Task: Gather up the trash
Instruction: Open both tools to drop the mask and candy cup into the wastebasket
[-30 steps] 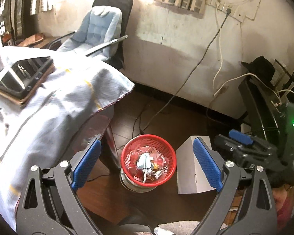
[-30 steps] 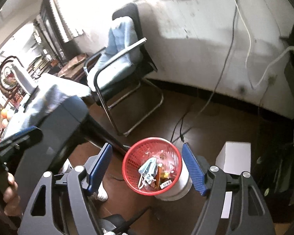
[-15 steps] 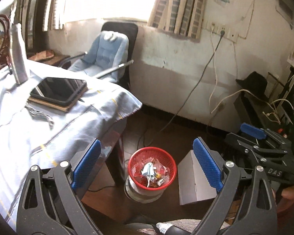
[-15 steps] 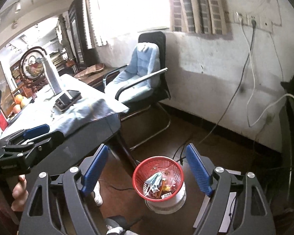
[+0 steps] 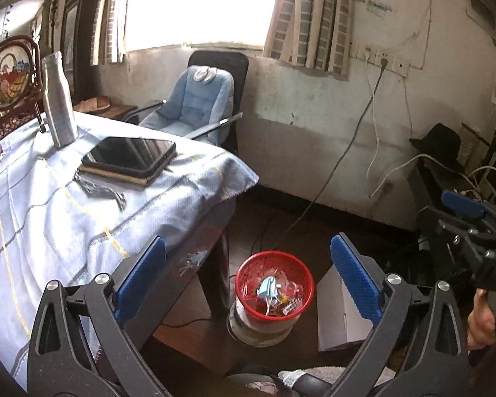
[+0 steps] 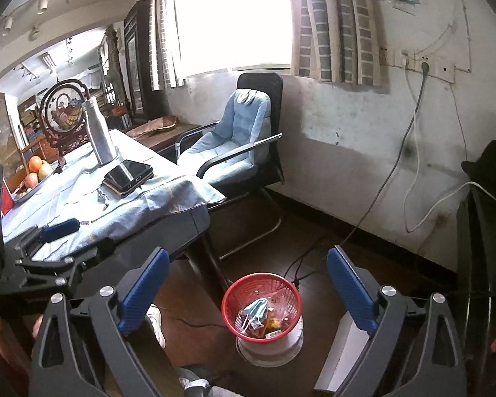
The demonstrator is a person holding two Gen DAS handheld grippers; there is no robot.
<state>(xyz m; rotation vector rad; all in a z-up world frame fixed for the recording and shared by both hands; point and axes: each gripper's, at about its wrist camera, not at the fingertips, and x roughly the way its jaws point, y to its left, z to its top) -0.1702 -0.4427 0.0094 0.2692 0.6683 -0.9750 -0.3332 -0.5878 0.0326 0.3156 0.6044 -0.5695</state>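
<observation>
Left wrist view: the left gripper [image 5: 248, 274] is opening, nothing between its jaws, as is the right gripper [image 6: 244, 284]. Both hang above the red basket [image 5: 274, 289] on the floor, which holds the discarded mask [image 5: 268, 289]. A small crumpled scrap [image 5: 102, 192], possibly trash, lies far-left on the table [image 5: 49, 215], nearer the left gripper.

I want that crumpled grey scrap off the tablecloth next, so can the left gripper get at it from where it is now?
Probably yes. The left gripper has nothing between its opening jaws, and the crumpled grey scrap lies exposed on the tablecloth, just in front of the tablet, with nothing over it. It would need to swing left over the table edge.
</observation>
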